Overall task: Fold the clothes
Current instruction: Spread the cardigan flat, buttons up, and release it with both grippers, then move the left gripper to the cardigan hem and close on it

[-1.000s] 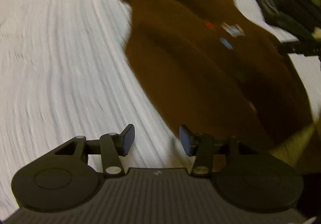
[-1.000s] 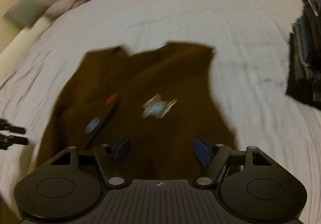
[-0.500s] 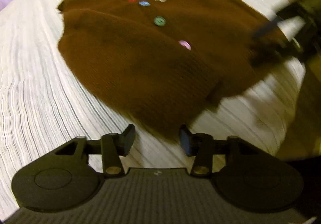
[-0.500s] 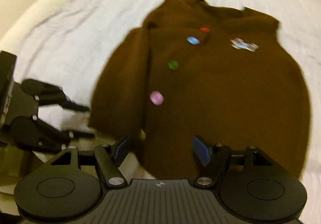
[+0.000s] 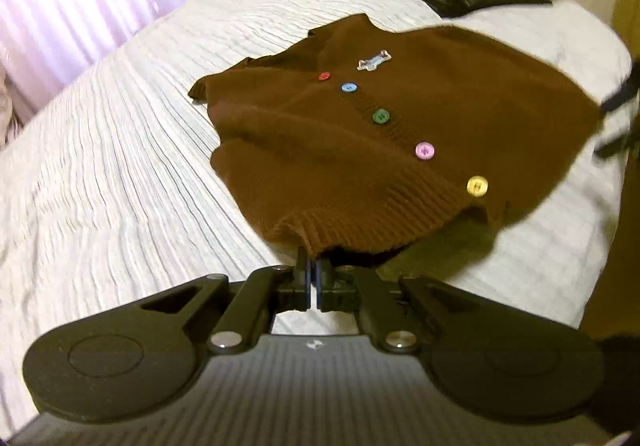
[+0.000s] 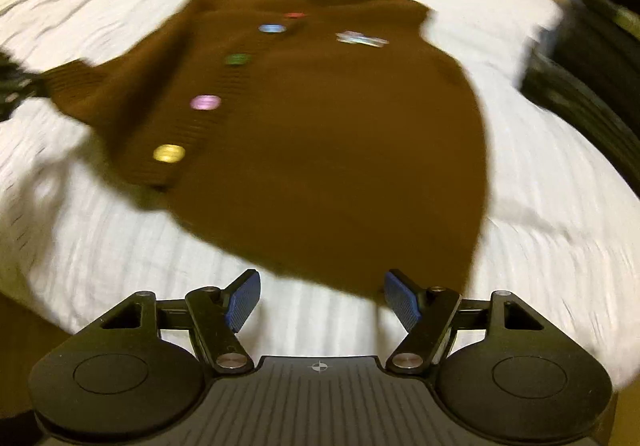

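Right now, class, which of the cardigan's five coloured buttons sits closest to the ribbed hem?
The yellow button. It is last in the row on the brown cardigan, beside the ribbed hem; pink, green, blue and red run away towards the collar.

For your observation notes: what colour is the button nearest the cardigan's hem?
Yellow button, on the brown cardigan; sharpest in the left wrist view.

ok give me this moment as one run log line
left hand-held gripper: shut on cardigan hem | right hand-held gripper: open, empty, at other hem corner | cardigan: buttoned, on white bed
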Action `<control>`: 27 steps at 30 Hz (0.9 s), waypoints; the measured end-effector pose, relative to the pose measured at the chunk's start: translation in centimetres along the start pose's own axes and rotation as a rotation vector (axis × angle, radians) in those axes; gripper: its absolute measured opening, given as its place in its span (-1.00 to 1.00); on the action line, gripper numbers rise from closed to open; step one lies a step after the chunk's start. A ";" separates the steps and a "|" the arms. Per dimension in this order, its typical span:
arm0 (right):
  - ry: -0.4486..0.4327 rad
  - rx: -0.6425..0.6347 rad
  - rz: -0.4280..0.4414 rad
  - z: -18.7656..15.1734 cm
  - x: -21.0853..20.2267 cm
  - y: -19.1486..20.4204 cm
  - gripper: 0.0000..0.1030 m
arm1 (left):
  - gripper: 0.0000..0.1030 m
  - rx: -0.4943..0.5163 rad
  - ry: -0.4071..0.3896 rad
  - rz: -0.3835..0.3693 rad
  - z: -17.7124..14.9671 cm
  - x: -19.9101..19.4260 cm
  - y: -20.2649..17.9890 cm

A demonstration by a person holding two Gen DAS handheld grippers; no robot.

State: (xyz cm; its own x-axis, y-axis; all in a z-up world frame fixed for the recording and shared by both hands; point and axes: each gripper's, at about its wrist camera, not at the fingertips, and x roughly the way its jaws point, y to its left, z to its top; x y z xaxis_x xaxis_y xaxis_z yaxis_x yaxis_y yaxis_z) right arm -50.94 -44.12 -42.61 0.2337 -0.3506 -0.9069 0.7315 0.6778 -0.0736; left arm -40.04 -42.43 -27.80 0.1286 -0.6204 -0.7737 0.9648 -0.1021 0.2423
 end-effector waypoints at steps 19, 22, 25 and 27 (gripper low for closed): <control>-0.112 0.292 0.298 -0.7 0.8 -12.2 0.40 | -0.54 -0.072 0.044 0.162 -3.6 4.1 -5.2; -0.152 0.313 0.370 -1.2 1.3 -13.7 0.39 | -0.52 -0.098 0.035 0.201 -4.1 4.7 -5.8; -0.201 0.335 0.432 -1.7 1.7 -15.2 0.38 | -0.46 -0.146 0.009 0.229 -4.5 5.0 -5.8; -0.219 0.342 0.456 -1.9 1.8 -15.4 0.18 | -0.42 -0.159 -0.013 0.244 -4.8 5.0 -5.9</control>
State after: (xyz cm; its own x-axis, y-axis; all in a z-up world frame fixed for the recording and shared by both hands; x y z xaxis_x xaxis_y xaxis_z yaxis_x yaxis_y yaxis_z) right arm -63.02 -53.98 -43.89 0.6718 -0.2230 -0.7064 0.6824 0.5574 0.4730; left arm -43.95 -41.23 -35.93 0.3592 -0.6216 -0.6961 0.9297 0.1737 0.3247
